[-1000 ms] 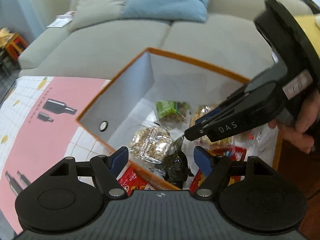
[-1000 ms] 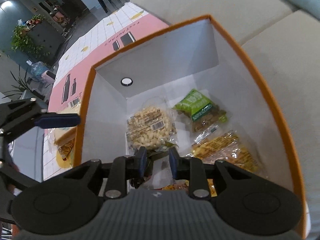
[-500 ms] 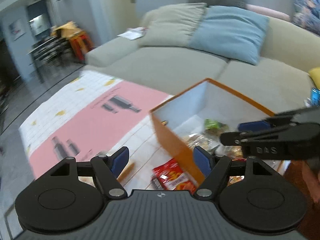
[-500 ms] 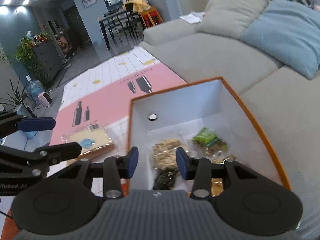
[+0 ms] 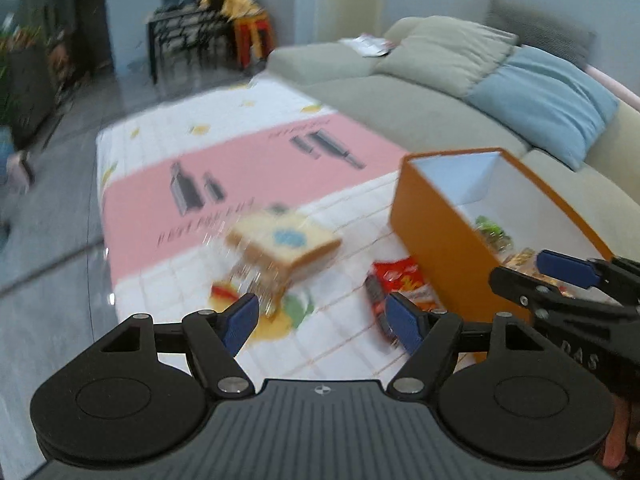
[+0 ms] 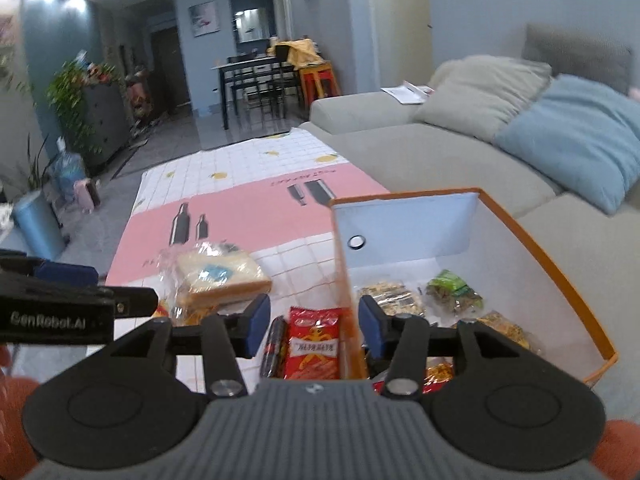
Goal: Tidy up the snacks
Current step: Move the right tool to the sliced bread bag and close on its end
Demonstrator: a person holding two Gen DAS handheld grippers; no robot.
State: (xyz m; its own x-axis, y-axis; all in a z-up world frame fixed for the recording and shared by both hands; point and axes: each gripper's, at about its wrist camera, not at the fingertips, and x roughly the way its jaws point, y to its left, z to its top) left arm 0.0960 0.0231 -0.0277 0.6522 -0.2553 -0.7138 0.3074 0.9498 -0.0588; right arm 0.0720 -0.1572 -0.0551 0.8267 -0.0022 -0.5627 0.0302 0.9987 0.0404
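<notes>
Partway done: several packets already in orange box right of right gripper, jaws opening, empty; left gripper wide, empty; red packet between right jaws and bread bag ahead still out.

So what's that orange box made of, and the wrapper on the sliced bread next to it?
The orange box with white inside looks like rigid cardboard with a matte finish: thin, straight walls, crisp folded corners, and a small round hole in one wall. The sliced bread's clear wrapper seems to be thin glossy plastic film: the slices show through it, and it crinkles and glints.
</notes>
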